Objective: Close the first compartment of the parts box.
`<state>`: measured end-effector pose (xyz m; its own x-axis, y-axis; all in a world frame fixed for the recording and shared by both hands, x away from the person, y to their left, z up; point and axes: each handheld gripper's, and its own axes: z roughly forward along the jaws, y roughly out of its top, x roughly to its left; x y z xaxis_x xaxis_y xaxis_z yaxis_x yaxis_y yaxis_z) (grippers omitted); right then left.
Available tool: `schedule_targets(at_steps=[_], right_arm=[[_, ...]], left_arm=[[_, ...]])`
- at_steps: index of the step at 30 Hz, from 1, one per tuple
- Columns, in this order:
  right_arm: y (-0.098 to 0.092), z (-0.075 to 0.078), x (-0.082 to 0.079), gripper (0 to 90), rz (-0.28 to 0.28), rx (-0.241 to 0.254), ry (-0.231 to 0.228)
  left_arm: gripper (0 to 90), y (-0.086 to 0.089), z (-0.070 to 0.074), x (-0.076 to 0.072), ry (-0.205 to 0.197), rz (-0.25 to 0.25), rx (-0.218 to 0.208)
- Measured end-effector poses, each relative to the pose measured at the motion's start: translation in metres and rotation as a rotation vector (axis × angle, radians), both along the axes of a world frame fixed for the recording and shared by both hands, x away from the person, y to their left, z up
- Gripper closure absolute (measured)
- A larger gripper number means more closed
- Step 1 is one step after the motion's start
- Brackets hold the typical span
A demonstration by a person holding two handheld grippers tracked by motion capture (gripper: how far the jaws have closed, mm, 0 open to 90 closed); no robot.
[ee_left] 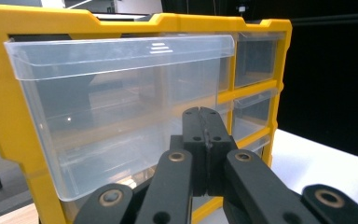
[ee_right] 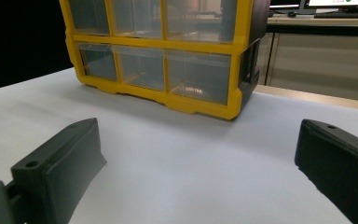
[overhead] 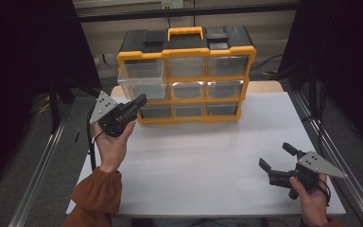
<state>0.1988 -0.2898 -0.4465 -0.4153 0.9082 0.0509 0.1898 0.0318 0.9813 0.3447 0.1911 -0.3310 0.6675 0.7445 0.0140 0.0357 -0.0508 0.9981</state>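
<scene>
At the left of the high view, the left gripper [overhead: 139, 101] is held up by the person's left hand [overhead: 111, 144], its fingers pressed together with nothing between them, tips just at the front of the yellow-and-black plastic drawer organiser [overhead: 186, 75]. The thing in hand is the clear plastic drawer [overhead: 142, 85] in the left column, middle row, which juts forward of its neighbours, partly pulled out. In the left gripper view this drawer [ee_left: 121, 116] looms right ahead of the closed fingertips [ee_left: 205, 126], with its lip along the top edge; whether the tips touch its front cannot be told.

The drawer looks light, thin-walled and smooth, so it will likely slide easily but could flex or slip under a hard pinch. Its top lip looks the best place to hook or nip it; a flat push on the front face should send it back in. The organiser, with its yellow carry handle [overhead: 185, 32], may shift on the white table [overhead: 203, 156] if pushed hard.

Toward the right, the right gripper [overhead: 276, 163] rests low near the table's front corner, fingers [ee_right: 60, 163] spread wide apart and empty, well apart from the organiser.
</scene>
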Motion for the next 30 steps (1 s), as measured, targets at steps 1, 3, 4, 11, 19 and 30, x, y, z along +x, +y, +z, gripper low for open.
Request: schedule_targets(at_steps=[1, 3, 4, 11, 19, 30], right_arm=[[0.0, 0.0, 0.0, 0.5, 0.002, -0.001, -0.001], [0.0, 0.0, 0.0, 0.5, -0.003, -0.001, -0.002], [0.0, 0.0, 0.0, 0.5, -0.003, -0.004, -0.003], [0.0, 0.0, 0.0, 0.5, 0.0, -0.003, -0.004], [0.0, 0.0, 0.0, 0.5, 0.0, -0.002, -0.001], [0.0, 0.0, 0.0, 0.5, -0.003, 0.001, -0.002]], left_arm=[[90.0, 0.001, 0.0, 0.002, -0.007, 0.005, 0.011], [90.0, 0.0, -0.003, 0.003, 0.001, 0.016, 0.001], [90.0, -0.001, -0.004, 0.003, -0.006, 0.018, 0.012], [90.0, -0.005, -0.007, 0.009, -0.007, 0.029, 0.015], [90.0, -0.005, -0.009, 0.017, 0.007, 0.041, 0.015], [90.0, -0.007, -0.009, 0.021, 0.004, 0.05, 0.009]])
